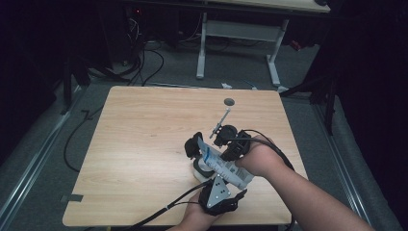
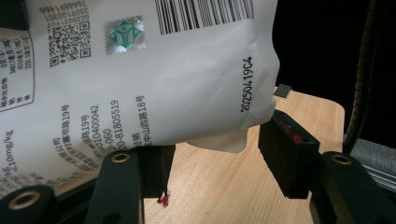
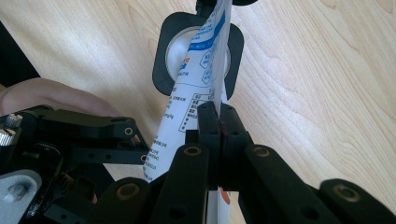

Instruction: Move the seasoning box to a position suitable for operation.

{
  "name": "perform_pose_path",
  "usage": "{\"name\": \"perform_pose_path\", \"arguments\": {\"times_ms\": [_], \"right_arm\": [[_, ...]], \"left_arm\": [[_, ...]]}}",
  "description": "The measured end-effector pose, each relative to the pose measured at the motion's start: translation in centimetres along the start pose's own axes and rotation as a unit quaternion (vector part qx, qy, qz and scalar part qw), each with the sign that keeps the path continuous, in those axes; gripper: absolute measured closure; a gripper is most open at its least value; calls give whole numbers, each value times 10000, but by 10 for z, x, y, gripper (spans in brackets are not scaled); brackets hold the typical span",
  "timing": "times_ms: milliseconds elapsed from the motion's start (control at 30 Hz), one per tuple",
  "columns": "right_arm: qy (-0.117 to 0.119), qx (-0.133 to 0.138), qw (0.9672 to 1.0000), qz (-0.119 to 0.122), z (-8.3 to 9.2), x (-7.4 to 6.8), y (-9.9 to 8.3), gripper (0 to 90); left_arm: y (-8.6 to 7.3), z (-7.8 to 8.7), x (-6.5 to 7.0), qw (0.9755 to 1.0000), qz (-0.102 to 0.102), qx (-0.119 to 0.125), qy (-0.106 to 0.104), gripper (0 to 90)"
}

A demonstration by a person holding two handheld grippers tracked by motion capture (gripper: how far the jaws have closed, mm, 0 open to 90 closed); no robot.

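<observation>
Bare table (image 1: 139, 144) left of the pouch (image 1: 226, 168)

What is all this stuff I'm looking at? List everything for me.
Table: one, light wood, middle of the room.
Pouch: one, white with blue print and a barcode, held above the table near its front edge.
Round container: one, pale with a black surround, on the table under the pouch.
Thin tool: one, metal, lying behind the tongs.
Grey disc: one, toward the table's far edge.
Desk frame: one, white, on the floor behind.
Left tongs: black, jaws either side of the pouch's bottom corner.
Right tongs: black, clamped on the pouch's edge.
</observation>
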State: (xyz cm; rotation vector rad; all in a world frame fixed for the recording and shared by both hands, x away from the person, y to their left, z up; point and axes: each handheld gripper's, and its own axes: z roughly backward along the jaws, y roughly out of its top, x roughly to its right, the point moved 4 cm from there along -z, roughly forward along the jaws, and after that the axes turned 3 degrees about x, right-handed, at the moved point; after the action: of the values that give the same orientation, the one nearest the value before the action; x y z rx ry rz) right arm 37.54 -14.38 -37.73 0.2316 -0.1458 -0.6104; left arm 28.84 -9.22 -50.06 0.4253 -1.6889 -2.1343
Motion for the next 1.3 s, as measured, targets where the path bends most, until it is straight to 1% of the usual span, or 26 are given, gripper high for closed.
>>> {"name": "perform_pose_path", "arguments": {"times_ms": [500, 1000, 1267, 1300], "right_arm": [[-21, 18, 10000, 55, 2, 0, 3, 900], [-49, 76, 9999, 52, 7, 1, 3, 900], [-79, 54, 9999, 33, 9, 1, 3, 900], [-82, 55, 9999, 59, 9, 1, 3, 900]], "left_arm": [[3, 0, -1, 10000, 3, 43, 16, 474], [8, 1, 0, 10000, -44, 73, 15, 476], [9, 1, 0, 9999, -62, 86, 19, 477], [9, 1, 0, 9999, -76, 89, 25, 478]]}}
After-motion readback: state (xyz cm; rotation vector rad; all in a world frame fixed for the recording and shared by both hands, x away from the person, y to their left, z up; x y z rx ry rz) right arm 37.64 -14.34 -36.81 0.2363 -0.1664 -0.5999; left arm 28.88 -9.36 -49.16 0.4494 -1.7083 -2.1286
